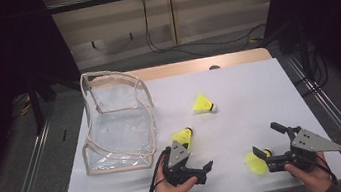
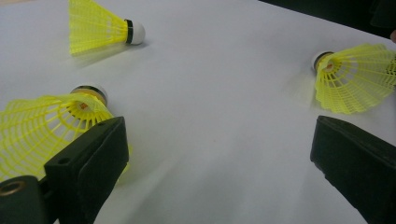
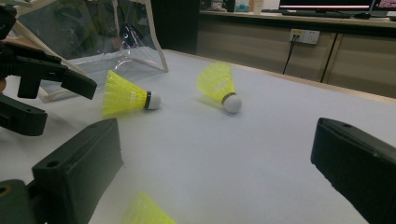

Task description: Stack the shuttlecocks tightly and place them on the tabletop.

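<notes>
We have three yellow shuttlecocks lying on the white worktop (image 1: pixel 259 93) and a clear pouch (image 1: pixel 117 128) standing at the far left with its mouth gaping toward the middle, presumably so that shuttlecocks can be dropped in without a second hand holding it open.

Left tool (image 1: pixel 195 169): jaws spread wide, nothing between them. It sits at the near edge, just beside the middle shuttlecock (image 1: pixel 183 137), which lies near the pouch's right corner. In the left gripper view the skirt of this one (image 2: pixel 42 130) lies against the outside of the tool's left jaw, not between the jaws, so we judge it not yet gripped.

Right tool (image 1: pixel 267 149): jaws likewise apart and empty. The near shuttlecock (image 1: pixel 256 162) lies just beside its lower jaw, skirt toward the near edge; the right gripper view catches only a blurred yellow edge (image 3: pixel 144 211) low between the jaws.

The far shuttlecock (image 1: pixel 203 104) rests alone mid-worktop, cork pointing right.

We judge each tool is lined up on its nearest shuttlecock, and the open jaws suit a pinch across the skirt.
</notes>
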Demonstrator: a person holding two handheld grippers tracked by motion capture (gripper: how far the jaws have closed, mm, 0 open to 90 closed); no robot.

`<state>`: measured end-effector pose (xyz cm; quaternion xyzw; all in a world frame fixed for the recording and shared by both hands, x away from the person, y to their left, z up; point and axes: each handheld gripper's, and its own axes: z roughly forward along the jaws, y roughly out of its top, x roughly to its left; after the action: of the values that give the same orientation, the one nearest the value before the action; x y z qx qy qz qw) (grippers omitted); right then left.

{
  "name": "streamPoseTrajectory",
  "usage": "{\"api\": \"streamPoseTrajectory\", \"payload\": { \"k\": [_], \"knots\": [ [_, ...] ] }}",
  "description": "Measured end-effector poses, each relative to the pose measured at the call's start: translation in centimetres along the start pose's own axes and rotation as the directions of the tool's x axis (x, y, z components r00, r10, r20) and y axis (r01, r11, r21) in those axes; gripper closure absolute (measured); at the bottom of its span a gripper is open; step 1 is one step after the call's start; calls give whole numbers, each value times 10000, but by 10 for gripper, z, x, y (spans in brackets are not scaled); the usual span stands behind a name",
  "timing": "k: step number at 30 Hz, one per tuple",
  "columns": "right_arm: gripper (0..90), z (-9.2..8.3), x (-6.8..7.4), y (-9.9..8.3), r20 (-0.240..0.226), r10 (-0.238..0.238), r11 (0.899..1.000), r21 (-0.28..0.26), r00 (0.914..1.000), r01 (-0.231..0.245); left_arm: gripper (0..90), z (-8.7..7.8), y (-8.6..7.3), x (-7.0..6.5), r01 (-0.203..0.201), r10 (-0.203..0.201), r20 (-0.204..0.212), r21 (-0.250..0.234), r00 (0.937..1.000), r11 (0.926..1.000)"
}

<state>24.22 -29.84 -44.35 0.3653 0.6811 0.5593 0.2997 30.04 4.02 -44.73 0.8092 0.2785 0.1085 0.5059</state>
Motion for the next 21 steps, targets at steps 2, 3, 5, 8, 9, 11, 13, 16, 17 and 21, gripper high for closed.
{"api": "streamPoseTrajectory", "payload": {
  "k": [2,3,5,8,9,11,13,16,17,21],
  "knots": [
    [12,0,0,0,32,-16,10000,6,10000,16,47,1,1,1,147,-145,-146,93,9998,9998],
    [12,0,0,0,45,10,10000,5,10000,-10,48,3,1,2,128,-124,-237,145,9996,9998],
    [10,0,0,0,71,20,10000,-8,10000,-19,50,5,0,3,237,-230,-380,179,9990,9996],
    [10,-1,-1,0,81,1,10000,-2,10000,-1,59,7,0,4,381,-371,-490,200,9981,9991],
    [10,-1,-1,0,81,-2,10000,3,10000,2,60,8,1,4,404,-395,-486,169,9980,9990],
    [10,0,-1,0,64,7,10000,-4,10000,-7,70,9,1,5,440,-431,-583,149,9974,9989],
    [11,0,0,0,63,25,10000,-13,10000,-25,75,10,2,6,514,-502,-686,148,9964,9986],
    [10,-1,-1,0,74,4,10000,-13,10000,-4,101,12,2,7,593,-566,-953,262,9938,9979],
    [10,-1,-1,0,70,14,10000,-16,10000,-14,101,13,2,7,672,-645,-1005,239,9928,9975],
    [11,-1,-1,0,52,19,10000,-18,10000,-18,127,16,3,9,820,-769,-1371,320,9876,9961]
  ]
}}
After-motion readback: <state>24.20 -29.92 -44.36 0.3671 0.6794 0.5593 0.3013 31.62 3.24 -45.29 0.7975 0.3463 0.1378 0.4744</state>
